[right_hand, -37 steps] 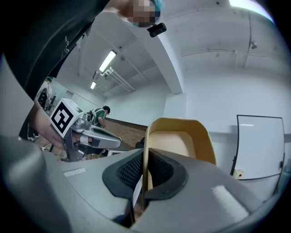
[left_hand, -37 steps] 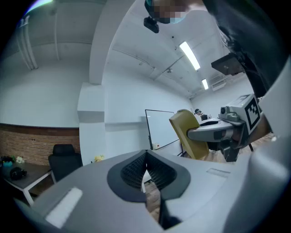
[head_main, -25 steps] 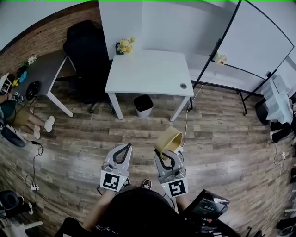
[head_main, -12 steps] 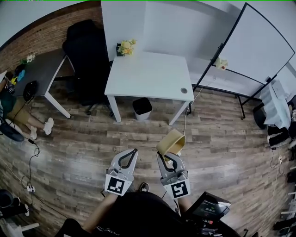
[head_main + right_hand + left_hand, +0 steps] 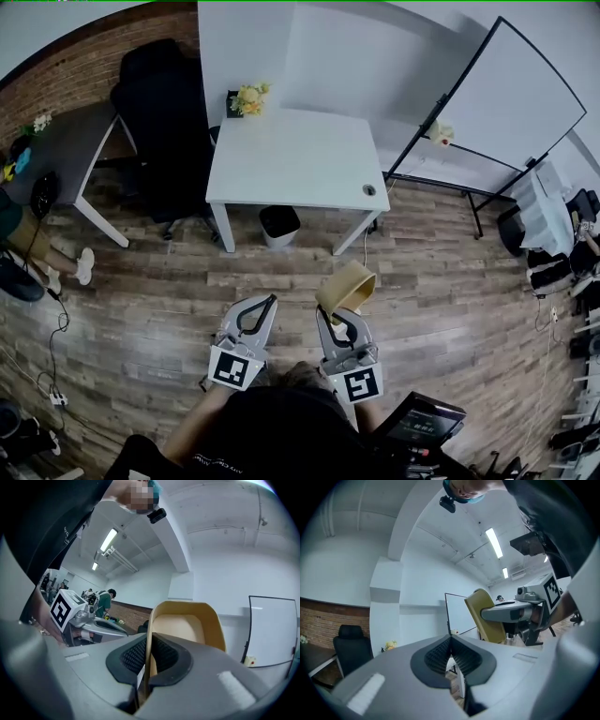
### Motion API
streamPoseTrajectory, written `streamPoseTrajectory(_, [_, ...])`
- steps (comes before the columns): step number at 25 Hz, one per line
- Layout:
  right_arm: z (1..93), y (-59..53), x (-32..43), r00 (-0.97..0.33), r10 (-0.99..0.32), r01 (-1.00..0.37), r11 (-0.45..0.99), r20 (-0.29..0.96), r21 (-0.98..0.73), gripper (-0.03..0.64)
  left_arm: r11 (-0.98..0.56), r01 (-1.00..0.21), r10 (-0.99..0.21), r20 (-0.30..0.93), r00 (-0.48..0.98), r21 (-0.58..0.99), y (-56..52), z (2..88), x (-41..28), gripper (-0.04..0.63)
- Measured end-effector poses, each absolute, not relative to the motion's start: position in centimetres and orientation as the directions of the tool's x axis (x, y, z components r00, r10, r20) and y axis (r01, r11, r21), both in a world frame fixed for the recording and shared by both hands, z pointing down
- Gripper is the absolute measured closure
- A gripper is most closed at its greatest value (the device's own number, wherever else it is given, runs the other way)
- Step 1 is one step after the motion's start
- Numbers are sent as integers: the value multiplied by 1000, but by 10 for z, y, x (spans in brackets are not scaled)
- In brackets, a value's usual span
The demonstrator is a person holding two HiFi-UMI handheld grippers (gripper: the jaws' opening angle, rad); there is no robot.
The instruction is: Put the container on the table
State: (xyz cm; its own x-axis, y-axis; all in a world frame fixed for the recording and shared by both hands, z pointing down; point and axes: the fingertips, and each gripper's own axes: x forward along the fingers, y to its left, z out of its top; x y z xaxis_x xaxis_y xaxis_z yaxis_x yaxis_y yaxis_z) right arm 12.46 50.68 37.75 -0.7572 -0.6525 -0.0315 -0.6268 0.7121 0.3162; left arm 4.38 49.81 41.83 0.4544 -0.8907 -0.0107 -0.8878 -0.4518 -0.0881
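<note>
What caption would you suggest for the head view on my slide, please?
Right claw grips the tan container by its wall; left claw shut and empty; white table ahead.

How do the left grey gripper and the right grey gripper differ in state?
The left grey gripper is empty; the right grey gripper holds a tan plastic container. The left gripper's pads meet each other; the right gripper's pads press on the container's thin wall. Both are shut and point level.

The container [image 5: 345,286] looks like smooth, matt tan plastic; the far white table [image 5: 291,159] is smooth; the floor [image 5: 450,281] is glossy wood planks.
</note>
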Motion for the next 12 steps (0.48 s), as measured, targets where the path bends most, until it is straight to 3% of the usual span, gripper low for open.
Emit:
streamPoseTrajectory(5, [392, 488, 120, -744, -668, -635, 714, 12, 295, 603, -472, -876, -880, -4, 474, -97, 481, 422, 40, 594])
streamPoseTrajectory(10, [398, 450, 124, -757, -653, -629, 730, 2, 268, 603, -486, -852, -853, -103, 511, -195, 450, 405, 53, 594])
streamPoseTrajectory(12, [400, 428, 128, -762, -648, -627, 735, -5, 259, 603, -477, -861, -866, -74, 495, -176, 430, 410, 57, 594])
